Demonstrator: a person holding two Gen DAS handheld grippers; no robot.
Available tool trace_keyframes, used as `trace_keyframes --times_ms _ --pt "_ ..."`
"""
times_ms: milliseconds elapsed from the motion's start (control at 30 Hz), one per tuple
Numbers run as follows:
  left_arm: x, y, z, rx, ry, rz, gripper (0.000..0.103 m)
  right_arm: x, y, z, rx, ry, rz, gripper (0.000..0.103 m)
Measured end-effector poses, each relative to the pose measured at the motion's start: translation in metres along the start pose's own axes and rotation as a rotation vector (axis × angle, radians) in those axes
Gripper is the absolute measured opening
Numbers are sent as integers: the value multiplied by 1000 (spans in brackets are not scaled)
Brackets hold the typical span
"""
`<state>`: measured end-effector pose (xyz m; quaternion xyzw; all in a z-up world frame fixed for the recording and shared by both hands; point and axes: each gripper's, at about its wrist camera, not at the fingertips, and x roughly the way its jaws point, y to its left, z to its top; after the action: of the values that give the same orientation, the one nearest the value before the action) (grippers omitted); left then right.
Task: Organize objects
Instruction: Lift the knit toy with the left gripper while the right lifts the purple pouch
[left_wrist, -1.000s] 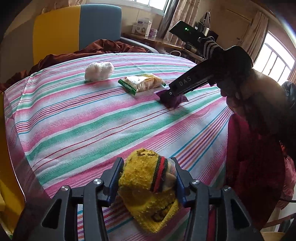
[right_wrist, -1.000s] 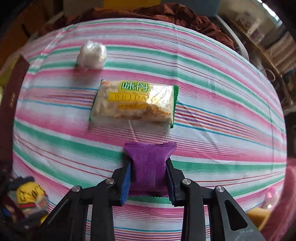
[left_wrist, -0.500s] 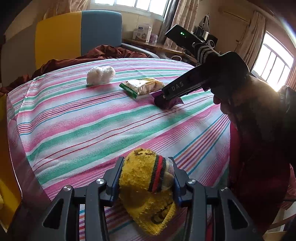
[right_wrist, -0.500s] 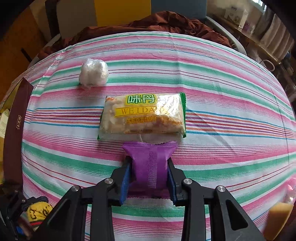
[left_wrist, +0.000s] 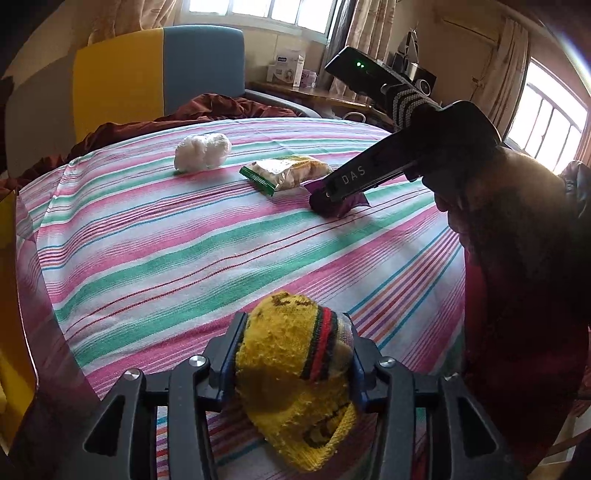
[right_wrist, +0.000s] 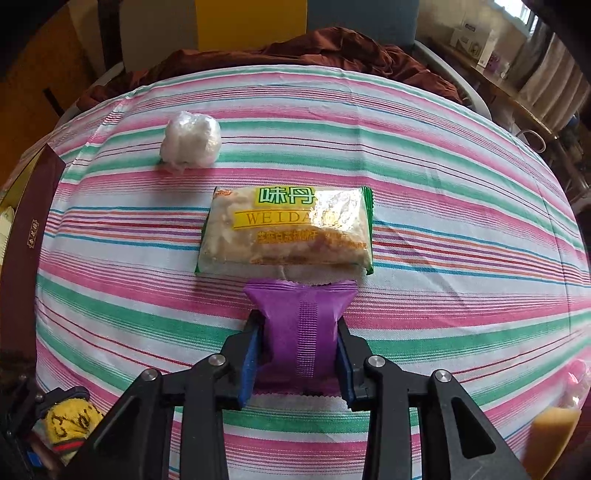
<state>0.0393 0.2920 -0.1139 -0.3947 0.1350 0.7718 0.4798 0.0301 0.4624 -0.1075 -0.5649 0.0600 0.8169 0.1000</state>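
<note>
Left gripper (left_wrist: 293, 354) clamped on a yellow sock (left_wrist: 295, 384) at the near edge of the striped surface (left_wrist: 155, 258); its jaws have just been opening slightly, sock between them. Right gripper (right_wrist: 297, 343) clamped on a purple packet (right_wrist: 301, 325), which rests on the surface, touching the snack bag (right_wrist: 286, 230). White bundle (right_wrist: 191, 143) lies apart, beyond the bag.

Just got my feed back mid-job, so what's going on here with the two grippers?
A person is tidying items on a bed with a striped sheet. The left gripper is clamped on a yellow knitted sock near the sheet's front edge; its jaws have just been opening slightly. The right gripper grips a purple snack packet, right beside the Weidan biscuit pack. A white wrapped bundle lies farther back, untouched.
</note>
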Motion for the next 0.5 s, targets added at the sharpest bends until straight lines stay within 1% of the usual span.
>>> trace_keyframes --times_ms 67,200,300,367,500 --pt "0 -1 0 7 0 7 49 -2 -4 -2 2 -2 4 37" --pt "-1 -4 0 16 4 23 43 -2 -2 -8 -1 -2 1 37" --pt "-4 -4 -2 13 0 34 41 -5 5 -10 -27 -2 -23 36" --pt "-7 -5 -1 9 6 37 40 -7 8 -13 -49 -4 -40 35" --pt "-15 -3 -1 -7 1 58 40 -9 7 -15 -47 -7 -34 36"
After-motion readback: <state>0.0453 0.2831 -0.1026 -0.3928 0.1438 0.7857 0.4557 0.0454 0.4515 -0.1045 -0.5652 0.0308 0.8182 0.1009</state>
